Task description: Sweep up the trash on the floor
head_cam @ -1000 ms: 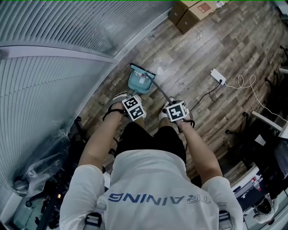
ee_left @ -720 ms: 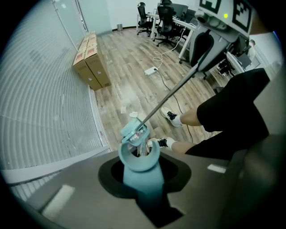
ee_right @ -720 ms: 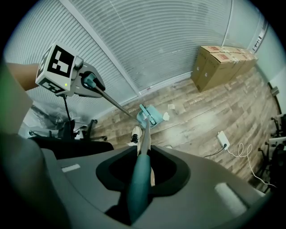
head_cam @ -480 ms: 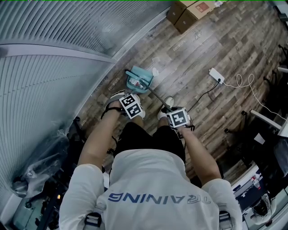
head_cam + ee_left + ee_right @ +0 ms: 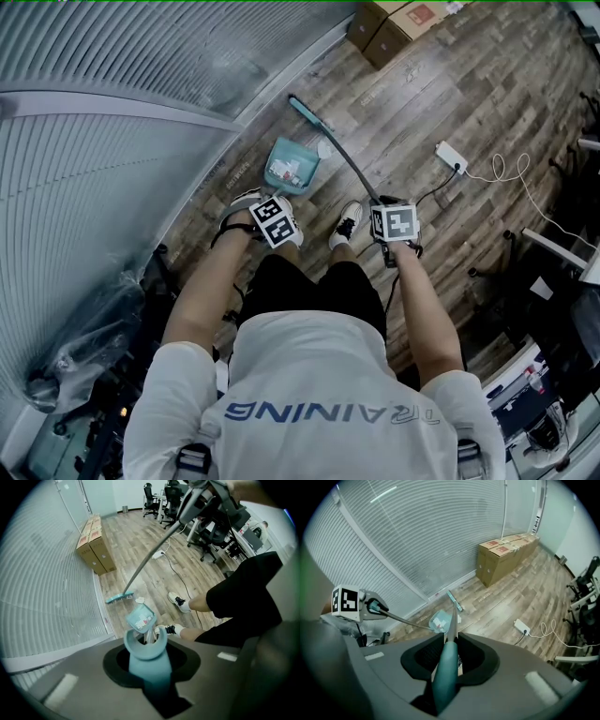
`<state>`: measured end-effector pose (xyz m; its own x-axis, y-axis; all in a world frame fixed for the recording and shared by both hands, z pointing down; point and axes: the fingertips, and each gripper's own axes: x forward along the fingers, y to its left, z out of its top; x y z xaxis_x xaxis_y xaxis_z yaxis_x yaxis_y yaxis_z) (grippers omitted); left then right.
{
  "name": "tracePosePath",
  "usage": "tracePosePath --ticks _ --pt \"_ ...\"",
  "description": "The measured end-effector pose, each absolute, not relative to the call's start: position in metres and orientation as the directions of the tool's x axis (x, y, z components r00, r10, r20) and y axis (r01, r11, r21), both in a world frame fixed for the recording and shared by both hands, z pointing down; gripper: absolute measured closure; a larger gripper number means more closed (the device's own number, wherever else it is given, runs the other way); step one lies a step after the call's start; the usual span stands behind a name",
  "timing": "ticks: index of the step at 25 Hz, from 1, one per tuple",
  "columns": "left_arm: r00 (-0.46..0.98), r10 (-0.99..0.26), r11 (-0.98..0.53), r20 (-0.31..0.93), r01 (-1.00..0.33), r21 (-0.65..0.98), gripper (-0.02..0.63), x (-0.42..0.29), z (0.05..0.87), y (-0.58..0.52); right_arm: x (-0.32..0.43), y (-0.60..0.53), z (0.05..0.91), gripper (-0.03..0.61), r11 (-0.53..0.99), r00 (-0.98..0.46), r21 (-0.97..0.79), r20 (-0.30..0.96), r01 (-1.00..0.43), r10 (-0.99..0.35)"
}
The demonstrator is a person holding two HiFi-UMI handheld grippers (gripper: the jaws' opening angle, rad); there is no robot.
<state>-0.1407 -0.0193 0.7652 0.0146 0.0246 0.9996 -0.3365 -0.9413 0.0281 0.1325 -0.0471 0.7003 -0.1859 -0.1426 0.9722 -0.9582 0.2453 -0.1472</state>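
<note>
Where the floor (image 5: 487, 112) meets the blinds (image 5: 141, 56): one dustpan (image 5: 278, 157), scraps (image 5: 296, 173) inside, handle clamped by left gripper (image 5: 146, 641); one broom (image 5: 343, 156), handle clamped by right gripper (image 5: 449, 656), head beyond; two cardboard boxes (image 5: 398, 28) far.

Boxes (image 5: 394, 28): ahead of you at the far edge of the floor (image 5: 487, 84), against the blinds (image 5: 112, 56).
Power strip (image 5: 453, 158): on the floor to your right, white cable looping away.

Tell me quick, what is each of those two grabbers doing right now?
Left gripper: closed, holding the dustpan by its handle.
Right gripper: closed, holding the broom by its handle.
</note>
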Motion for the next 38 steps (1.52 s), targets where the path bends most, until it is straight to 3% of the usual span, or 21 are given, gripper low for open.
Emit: tracePosePath --ticks 6,13,28,38 --pt "0.012 0.027 -0.942 1.0 -0.336 0.029 0.526 -0.14 0.764 -0.018 0.16 -0.048 0.708 0.469 0.161 -0.143 -0.119 0.979 -0.98 -0.148" --pt "0.011 0.032 -0.942 0.999 -0.335 0.033 0.528 -0.138 0.763 -0.019 0.151 -0.02 0.739 0.469 0.134 -0.157 -0.148 0.986 -0.98 -0.059" --pt "0.008 0.037 -0.941 0.999 -0.336 0.037 0.528 -0.135 0.765 -0.022 0.09 0.015 0.737 0.468 0.364 -0.257 -0.249 0.966 -0.897 0.027" --pt "0.004 0.039 -0.94 0.999 -0.339 0.038 0.528 -0.135 0.765 -0.02 0.073 0.038 0.731 0.468 0.358 -0.307 -0.307 0.95 -0.882 0.059"
